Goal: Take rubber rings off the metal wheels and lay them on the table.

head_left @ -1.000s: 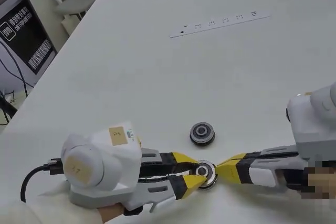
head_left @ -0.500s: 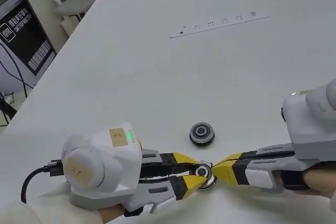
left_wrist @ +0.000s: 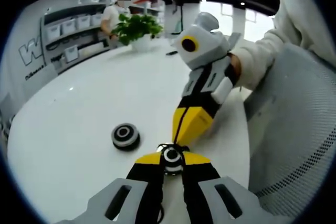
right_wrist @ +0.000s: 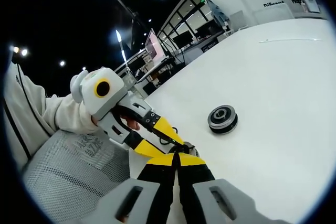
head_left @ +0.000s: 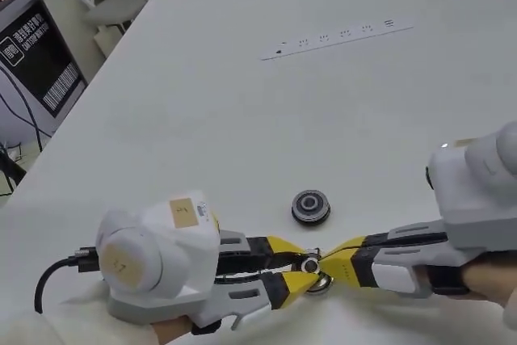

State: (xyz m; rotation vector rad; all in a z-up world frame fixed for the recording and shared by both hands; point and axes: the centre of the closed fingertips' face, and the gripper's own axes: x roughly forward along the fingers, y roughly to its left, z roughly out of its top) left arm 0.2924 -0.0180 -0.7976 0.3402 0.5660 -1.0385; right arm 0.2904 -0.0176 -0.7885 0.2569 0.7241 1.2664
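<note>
Black sign [head_left: 31, 52]: white characters and a barcode, too small to read.
Wall lettering [left_wrist: 27, 53]: large "W", remainder cut off.
Yellow sticker [head_left: 183, 210] on left gripper [head_left: 307, 267]: one mark, illegible.

We find the wheel [left_wrist: 171, 155] between the left gripper's [head_left: 302, 267] fingers [head_left: 292, 283] to be bright metal. The second wheel [head_left: 311, 206], beyond the fingertips, has a dull black rubber ring [left_wrist: 117, 139] around a shiny hub. The fingers are smooth yellow plastic; the housings behind them are glossy white plastic. The table [head_left: 242, 119] is smooth, white and faintly sheened. The sleeve [left_wrist: 253, 65] behind the right gripper [head_left: 325, 263] is soft cream cloth.
</note>
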